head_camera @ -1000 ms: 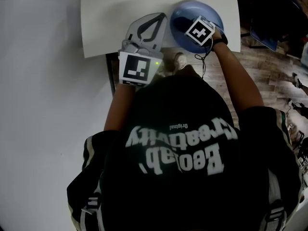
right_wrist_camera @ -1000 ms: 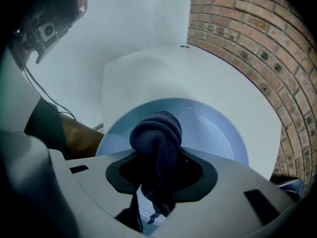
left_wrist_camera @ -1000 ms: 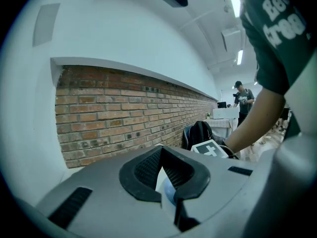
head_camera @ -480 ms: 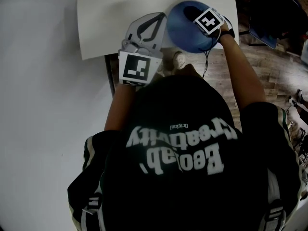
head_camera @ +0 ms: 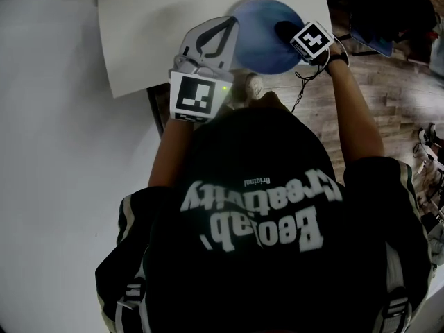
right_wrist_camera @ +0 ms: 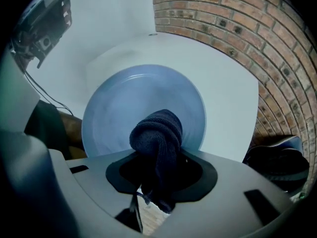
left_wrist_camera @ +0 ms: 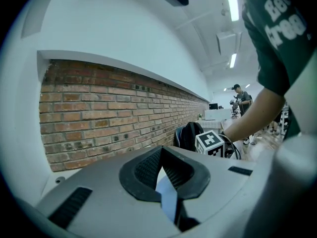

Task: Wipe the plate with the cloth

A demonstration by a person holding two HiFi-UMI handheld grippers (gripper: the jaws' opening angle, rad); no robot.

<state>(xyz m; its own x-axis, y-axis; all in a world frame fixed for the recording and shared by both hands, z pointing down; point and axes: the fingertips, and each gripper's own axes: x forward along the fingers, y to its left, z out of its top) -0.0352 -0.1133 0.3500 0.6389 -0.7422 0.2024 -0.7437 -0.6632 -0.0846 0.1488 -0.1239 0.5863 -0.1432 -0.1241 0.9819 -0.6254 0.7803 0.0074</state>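
Over the last second the right gripper [head_camera: 291,33] has slid from the middle of the plate [head_camera: 255,39] out toward its right-hand edge. The plate's pale blue face now shows more fully than it did half a second ago. The left gripper [head_camera: 227,26] has hardly shifted from its place at the plate's left side.

In the right gripper view, the right gripper [right_wrist_camera: 161,168] has its jaws clamped on a dark navy knitted cloth [right_wrist_camera: 156,132]. The cloth is bunched into a thick wad that sticks out past the jaw tips, with loose ends trailing back between them. The front of the wad lies against the plate [right_wrist_camera: 141,95], low on its face near the rim closest to the gripper. Whether it presses firmly cannot be told.

In the left gripper view, the left gripper [left_wrist_camera: 166,185] has its jaws drawn together into a narrow V. A thin pale blue strip, the plate's rim seen edge-on, is pinched in the slit between them. From the head view the jaw tips meet right at the plate's left rim.

The plate sits at the near edge of a white table [head_camera: 156,37]. Its lower left part hangs past the table edge in the right gripper view. A brick wall [right_wrist_camera: 237,29] runs beyond the table.
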